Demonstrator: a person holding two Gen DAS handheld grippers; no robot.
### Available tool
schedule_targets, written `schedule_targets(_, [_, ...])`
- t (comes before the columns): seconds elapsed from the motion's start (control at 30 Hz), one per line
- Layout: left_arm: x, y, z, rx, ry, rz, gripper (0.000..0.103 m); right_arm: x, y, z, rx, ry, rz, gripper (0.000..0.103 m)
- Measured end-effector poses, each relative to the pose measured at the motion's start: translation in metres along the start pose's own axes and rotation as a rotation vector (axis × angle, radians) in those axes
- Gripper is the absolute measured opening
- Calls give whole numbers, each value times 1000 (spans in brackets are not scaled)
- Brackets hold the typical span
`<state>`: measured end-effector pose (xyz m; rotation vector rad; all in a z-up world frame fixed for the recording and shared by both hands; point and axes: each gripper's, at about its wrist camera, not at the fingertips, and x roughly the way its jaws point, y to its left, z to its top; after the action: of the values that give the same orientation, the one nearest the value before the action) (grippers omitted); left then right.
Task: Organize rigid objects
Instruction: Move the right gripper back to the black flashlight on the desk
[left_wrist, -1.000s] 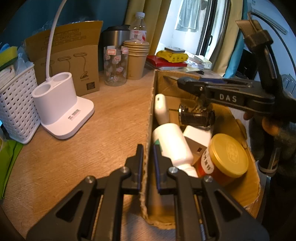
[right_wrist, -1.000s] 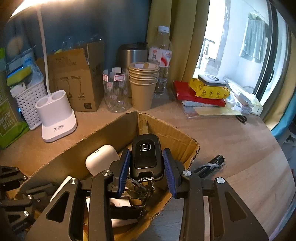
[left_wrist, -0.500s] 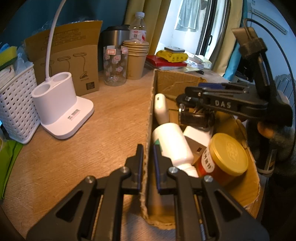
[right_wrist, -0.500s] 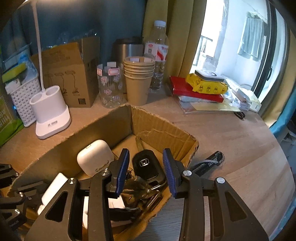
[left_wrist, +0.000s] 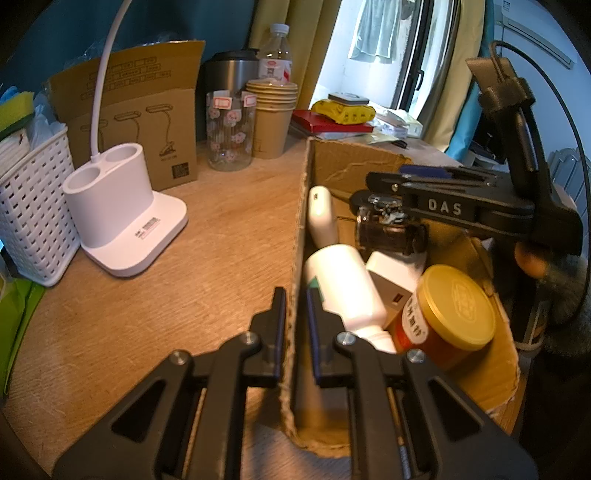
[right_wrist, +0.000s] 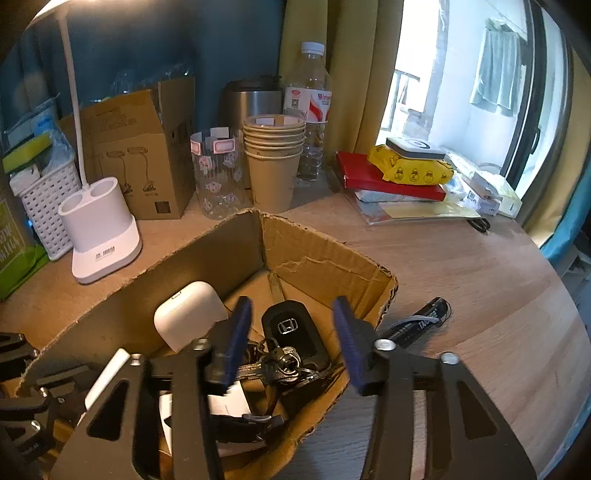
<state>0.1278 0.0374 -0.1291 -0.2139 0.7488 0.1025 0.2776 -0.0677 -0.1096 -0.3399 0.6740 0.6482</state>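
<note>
A cardboard box (right_wrist: 207, 254) sits on the wooden table. My left gripper (left_wrist: 295, 310) is shut on the box's near wall (left_wrist: 301, 236). Inside lie a white bottle (left_wrist: 343, 284), a yellow-lidded jar (left_wrist: 454, 310), a white earbud case (right_wrist: 188, 314) and a black car key with key ring (right_wrist: 291, 336). My right gripper (right_wrist: 291, 332) is open just above the key, no longer touching it; it also shows in the left wrist view (left_wrist: 384, 201). A black flashlight (right_wrist: 421, 321) lies on the table right of the box.
A white lamp base (left_wrist: 122, 218), white basket (left_wrist: 33, 214), cardboard lamp box (left_wrist: 140, 122), glass jar (left_wrist: 229, 133), stacked paper cups (left_wrist: 271, 118), steel tumbler and water bottle stand behind. Red book and yellow pack (right_wrist: 406, 166) lie at back right.
My right gripper lowered the car key into the box, opened and let it go; the key now lies on the box floor. My left gripper kept its hold on the box wall.
</note>
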Motion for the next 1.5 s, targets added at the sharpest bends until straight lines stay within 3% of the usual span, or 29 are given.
schedule_targets(0.37, [0, 0, 0, 0, 0, 0, 12, -22, -13, 4, 85, -121, -11, 80])
schedule_targets(0.57, [0, 0, 0, 0, 0, 0, 12, -42, -26, 5, 123, -187, -44, 82])
schedule_targets(1.17, [0, 1, 0, 1, 0, 2, 12, -76, -72, 4, 230, -251, -134, 82])
schedule_targets(1.5, [-1, 2, 0, 2, 0, 2, 12, -46, -121, -9, 362, -168, -191, 82])
